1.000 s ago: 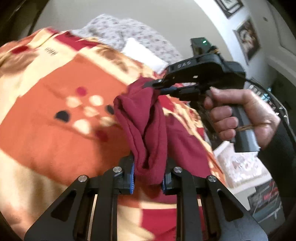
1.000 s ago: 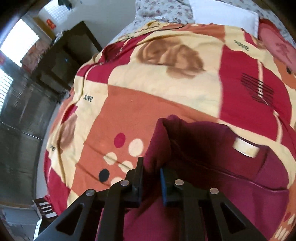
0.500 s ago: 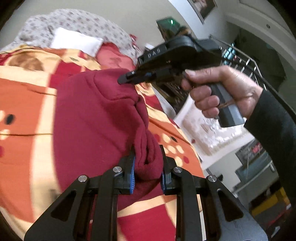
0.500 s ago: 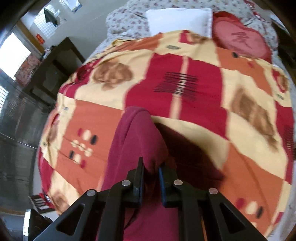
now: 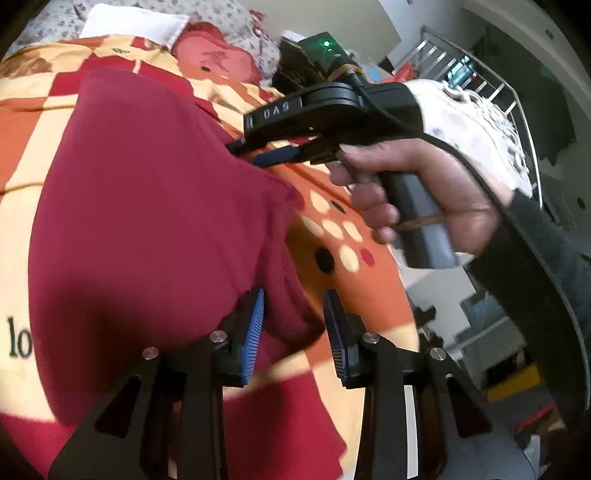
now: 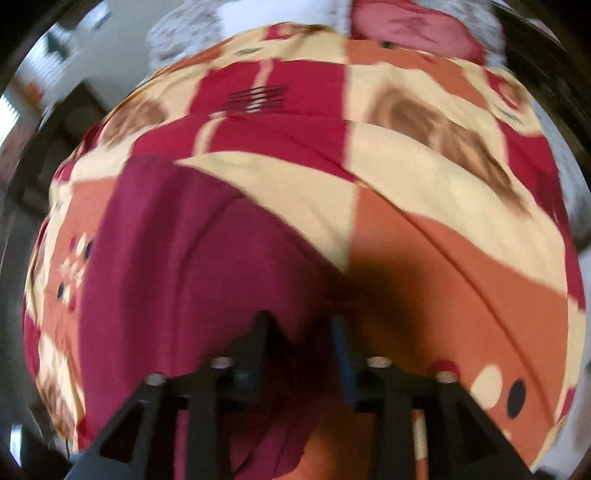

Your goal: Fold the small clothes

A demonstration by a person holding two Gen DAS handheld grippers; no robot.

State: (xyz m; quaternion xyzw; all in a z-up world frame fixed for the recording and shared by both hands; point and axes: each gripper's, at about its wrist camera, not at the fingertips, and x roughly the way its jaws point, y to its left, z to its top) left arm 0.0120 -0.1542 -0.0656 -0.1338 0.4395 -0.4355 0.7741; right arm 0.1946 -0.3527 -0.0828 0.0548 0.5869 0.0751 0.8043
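A dark red garment (image 5: 147,206) lies spread on the patterned bedspread (image 5: 354,284); it also shows in the right wrist view (image 6: 192,258). My left gripper (image 5: 293,314) has its blue pads apart, with a fold of the garment's edge between them. My right gripper (image 5: 255,151), seen in the left wrist view, sits at the garment's far right edge with its jaws parted. In its own blurred view the right gripper (image 6: 301,325) stands open over the garment's corner.
A white pillow (image 5: 133,22) and a red heart cushion (image 5: 218,62) lie at the bed's head. A metal rack with white cloth (image 5: 476,107) stands to the right. Dark furniture (image 6: 48,147) stands left of the bed.
The garment has come down from hanging bunched to lying spread on the bed. Both grippers lowered with it and their jaws have parted.
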